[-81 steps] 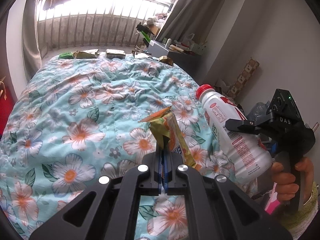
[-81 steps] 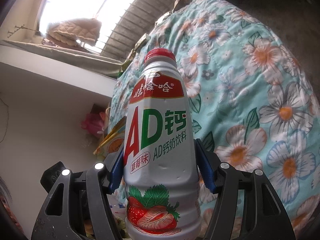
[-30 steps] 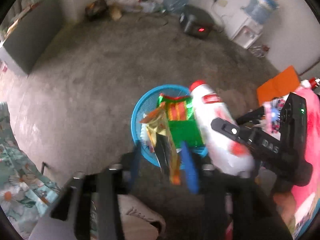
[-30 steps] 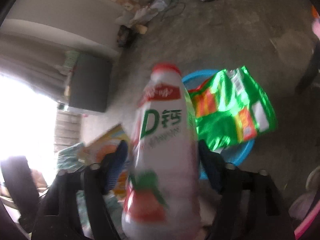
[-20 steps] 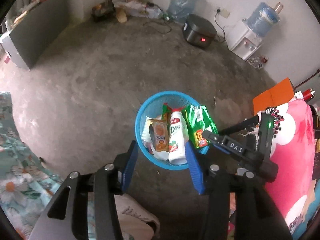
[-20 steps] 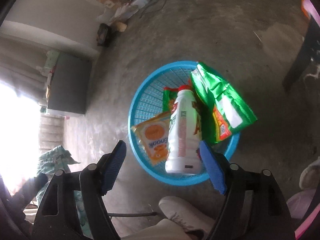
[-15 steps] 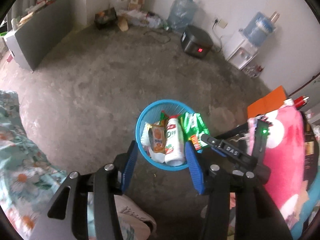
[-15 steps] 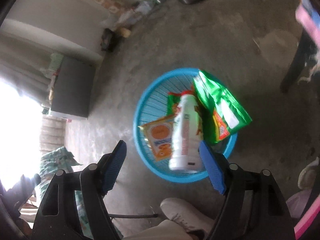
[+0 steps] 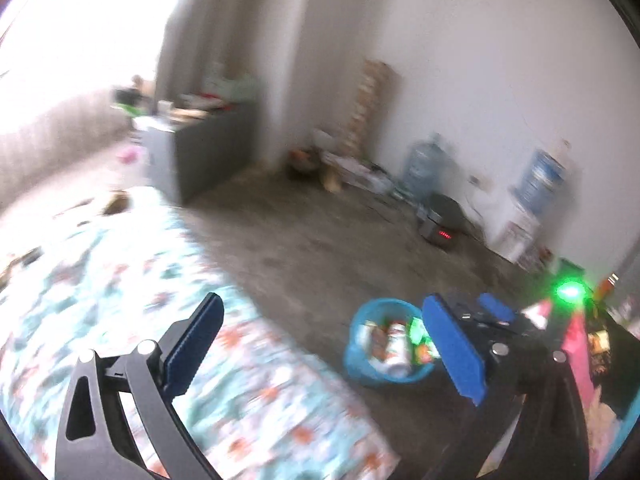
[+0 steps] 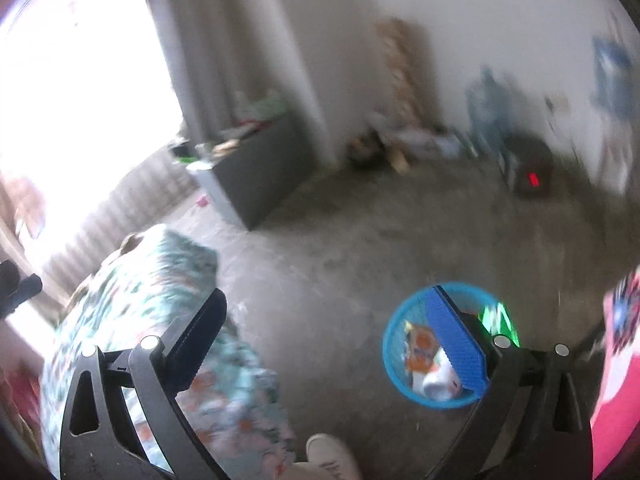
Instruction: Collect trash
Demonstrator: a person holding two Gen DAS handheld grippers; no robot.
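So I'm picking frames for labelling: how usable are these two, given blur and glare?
Left wrist: motion-smeared bedspread and blue basket, window blown out at upper left. Right wrist: similar smear, window glare at left, basket contents barely readable; fisheye bends the walls in both.

Motion blur smears the trash in the blue basket (image 10: 394, 356).

Both views are smeared by motion blur. Daylight floods in from the window (image 9: 60, 40) at far left and blows it out to plain white, with a purple fringe at the lens rim. The walls curve with the fisheye, and dark corners frame each picture. The floor (image 10: 360, 240) is evenly lit, with soft shadows. A green lamp (image 9: 568, 291) flares at near right.
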